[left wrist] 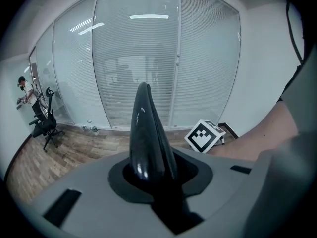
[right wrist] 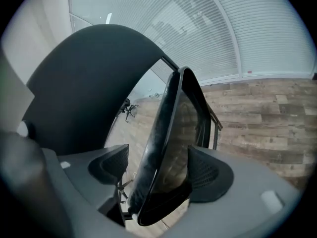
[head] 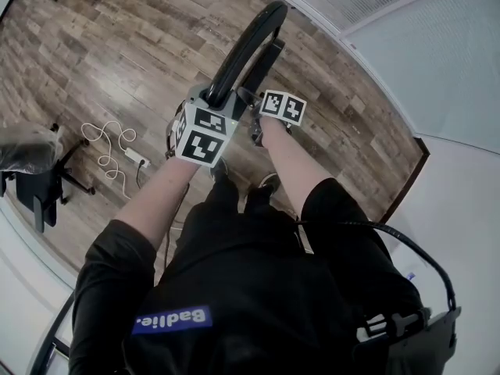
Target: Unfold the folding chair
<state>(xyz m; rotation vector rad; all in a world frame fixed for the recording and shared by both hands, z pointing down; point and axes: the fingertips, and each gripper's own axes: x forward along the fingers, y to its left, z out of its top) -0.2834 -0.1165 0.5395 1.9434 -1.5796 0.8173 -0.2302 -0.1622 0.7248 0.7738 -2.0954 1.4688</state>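
Standing folded and upright on the wood floor, the one folding chair is, in my judgement, not yet unfolded at all. The left gripper clamps its top rail. The right gripper, just beside, gapes wide around a panel edge, not gripping. Two grippers counted.

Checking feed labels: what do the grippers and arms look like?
Both the left gripper and right gripper have grey bodies, each carrying a cube of black-and-white square markers. The right's pads are dark and textured. Black short sleeves.
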